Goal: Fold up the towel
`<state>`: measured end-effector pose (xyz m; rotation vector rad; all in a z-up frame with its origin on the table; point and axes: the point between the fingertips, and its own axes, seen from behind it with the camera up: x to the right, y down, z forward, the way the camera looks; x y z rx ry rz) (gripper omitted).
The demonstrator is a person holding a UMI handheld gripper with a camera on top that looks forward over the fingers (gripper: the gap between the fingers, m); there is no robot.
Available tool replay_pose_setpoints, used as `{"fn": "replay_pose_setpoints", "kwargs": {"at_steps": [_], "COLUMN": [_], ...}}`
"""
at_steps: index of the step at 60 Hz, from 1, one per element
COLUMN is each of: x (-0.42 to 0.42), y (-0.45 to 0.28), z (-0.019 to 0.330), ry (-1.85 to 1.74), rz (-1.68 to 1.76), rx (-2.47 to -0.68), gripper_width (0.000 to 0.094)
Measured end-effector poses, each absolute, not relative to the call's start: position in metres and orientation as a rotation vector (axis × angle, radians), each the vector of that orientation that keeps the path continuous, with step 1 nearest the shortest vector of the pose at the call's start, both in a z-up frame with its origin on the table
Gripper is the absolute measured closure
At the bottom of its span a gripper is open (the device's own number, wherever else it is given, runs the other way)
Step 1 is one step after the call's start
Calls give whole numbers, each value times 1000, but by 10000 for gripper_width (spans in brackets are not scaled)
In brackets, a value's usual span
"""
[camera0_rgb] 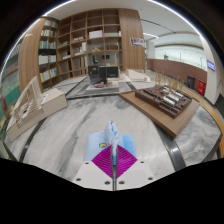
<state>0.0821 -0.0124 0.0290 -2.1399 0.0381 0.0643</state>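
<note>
One pale blue, thin, soft cloth towel is pinched by its edge between the two fingers of the gripper, whose magenta pads are pressed together on it, and it rises in a limp peak just above the fingertips over the grey-white marbled tabletop. It looks light and floppy, likely to sag and slide, so a hold at a corner or hem seems best. No brand, label or writing can be read anywhere.
</note>
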Motion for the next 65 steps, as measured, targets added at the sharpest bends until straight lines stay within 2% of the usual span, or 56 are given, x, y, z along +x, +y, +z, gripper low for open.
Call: {"fn": "replay_pose_setpoints", "kwargs": {"at_steps": [4, 9, 11, 19, 20, 22, 30, 44, 65], "x": [92, 95, 96, 106, 107, 107, 95, 70, 93], "y": [-13, -15, -15, -24, -27, -34, -72, -143, -180], "z": [12, 10, 12, 38, 41, 47, 82, 138, 167], "ry": [47, 41, 36, 0, -4, -10, -28, -76, -100], "rz": [73, 92, 90, 24, 22, 25, 73, 121, 115], "rx": [-2178, -2177, -2179, -2145, -2140, -2136, -2100, -2016, -1925], "gripper_width": [904, 894, 841, 35, 91, 128, 92, 81, 100]}}
